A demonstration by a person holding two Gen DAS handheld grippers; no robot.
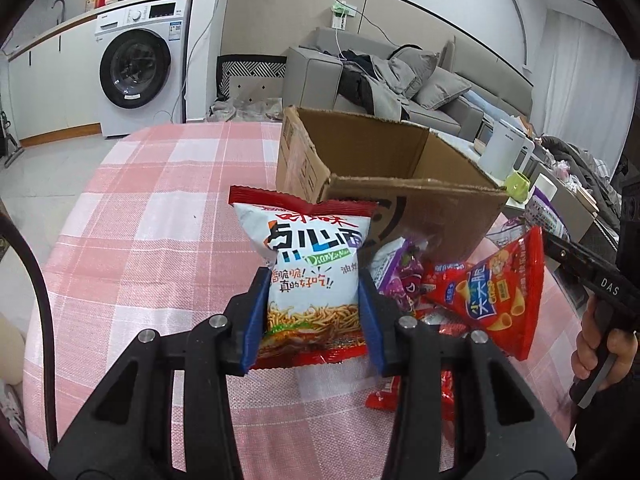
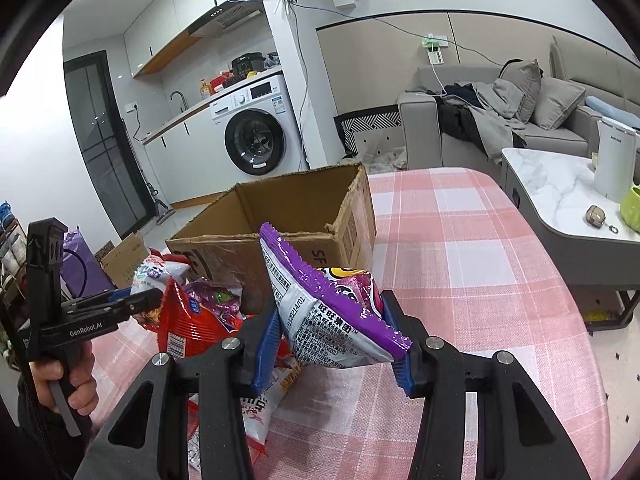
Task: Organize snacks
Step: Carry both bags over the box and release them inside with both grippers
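My left gripper (image 1: 313, 282) is shut on a white and red noodle snack bag (image 1: 304, 240), which it holds upright above the pink checked tablecloth (image 1: 160, 220). My right gripper (image 2: 332, 308) is shut on a purple snack bag (image 2: 304, 276) tilted on its side. An open cardboard box (image 1: 420, 208) stands just behind both bags, its inside bare as far as I can see. Between the grippers lies a pile of snacks with a red cone-chip bag (image 1: 500, 300) and a purple packet (image 1: 400, 276). The left gripper (image 2: 154, 298) also shows from the side in the right wrist view.
A hand (image 1: 608, 344) grips the right tool's handle. A white coffee table (image 2: 560, 192) with a kettle (image 2: 614, 160) and a green cup (image 2: 632, 208) stands to the right of the table. A washing machine (image 1: 136, 76) and a grey sofa (image 1: 400, 88) are farther back.
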